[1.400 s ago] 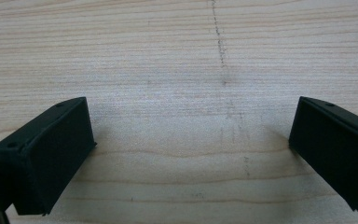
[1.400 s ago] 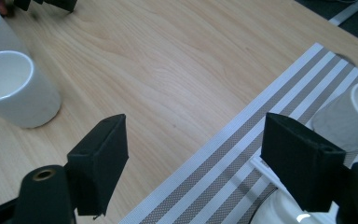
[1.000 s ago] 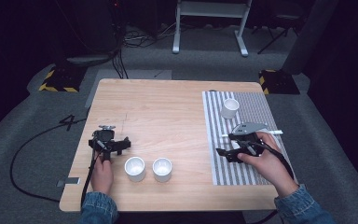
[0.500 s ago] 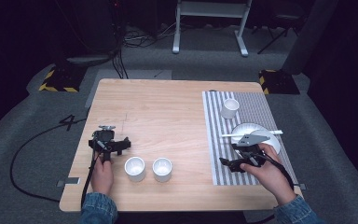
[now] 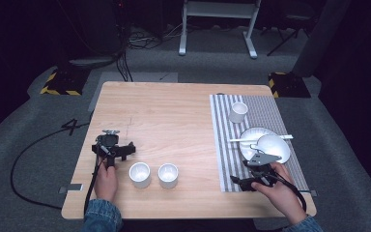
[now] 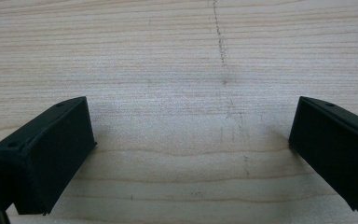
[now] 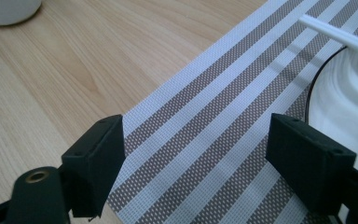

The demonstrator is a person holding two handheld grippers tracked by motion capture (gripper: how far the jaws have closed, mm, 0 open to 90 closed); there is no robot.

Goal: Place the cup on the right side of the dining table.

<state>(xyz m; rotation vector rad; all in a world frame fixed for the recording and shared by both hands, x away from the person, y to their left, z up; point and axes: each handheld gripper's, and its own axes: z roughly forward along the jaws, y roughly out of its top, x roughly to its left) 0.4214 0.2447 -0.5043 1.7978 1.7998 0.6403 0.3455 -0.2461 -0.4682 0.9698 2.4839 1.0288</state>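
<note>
The right gripper [image 5: 248, 182] lies low over the striped mat [image 7: 223, 140], jaws wide and empty, plate [image 7: 349, 98] just beside. The left gripper [image 5: 121, 151], wide too, hovers over bare table [image 6: 177, 70].

A light wooden bench [image 5: 174, 116] carries a striped mat [image 5: 222, 145] along its right side. On the mat stand a white cup [image 5: 238, 112] and a white plate [image 5: 249, 145]. Two more white cups [image 5: 139, 174] stand side by side near the bench's front edge.
</note>
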